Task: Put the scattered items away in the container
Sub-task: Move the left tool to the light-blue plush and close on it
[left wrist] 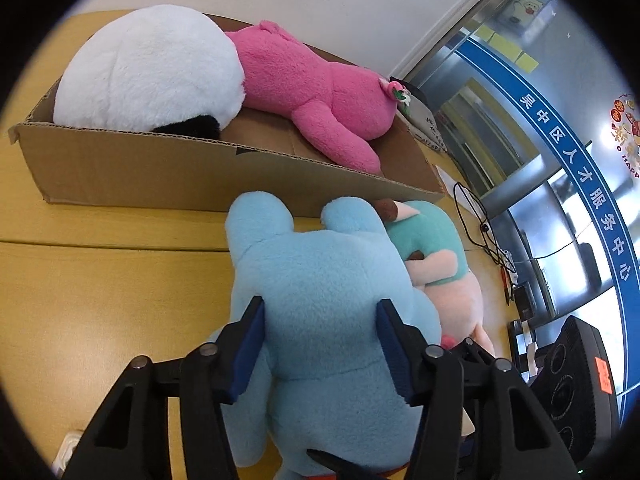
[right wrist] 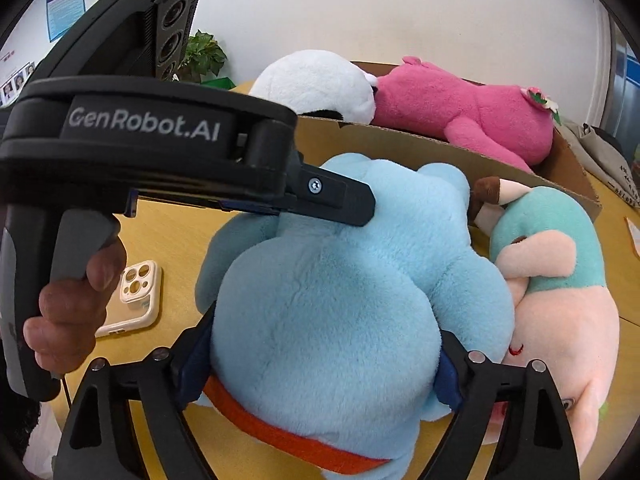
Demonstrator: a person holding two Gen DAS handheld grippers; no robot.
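A light blue plush toy [left wrist: 320, 264] [right wrist: 352, 292] with an orange band lies on the yellow table, just in front of the cardboard box [left wrist: 120, 168] [right wrist: 440, 148]. My left gripper [left wrist: 321, 301] is shut on its upper body, the blue pads pressed into the fur. My right gripper [right wrist: 326, 328] squeezes its lower body from both sides. The left gripper's finger [right wrist: 340, 200] also shows in the right wrist view. In the box lie a white plush [left wrist: 148, 68] [right wrist: 316, 84] and a pink plush [left wrist: 312, 92] [right wrist: 460, 108]. A pink-and-teal plush [left wrist: 440, 264] [right wrist: 560, 280] leans against the blue one.
A phone in a cream case [right wrist: 132, 296] lies on the table to the left, near the hand [right wrist: 68, 320] on the left gripper's handle. Black cables [left wrist: 480, 232] and a black device [left wrist: 576, 380] sit at the right edge. A plant [right wrist: 204, 56] stands behind.
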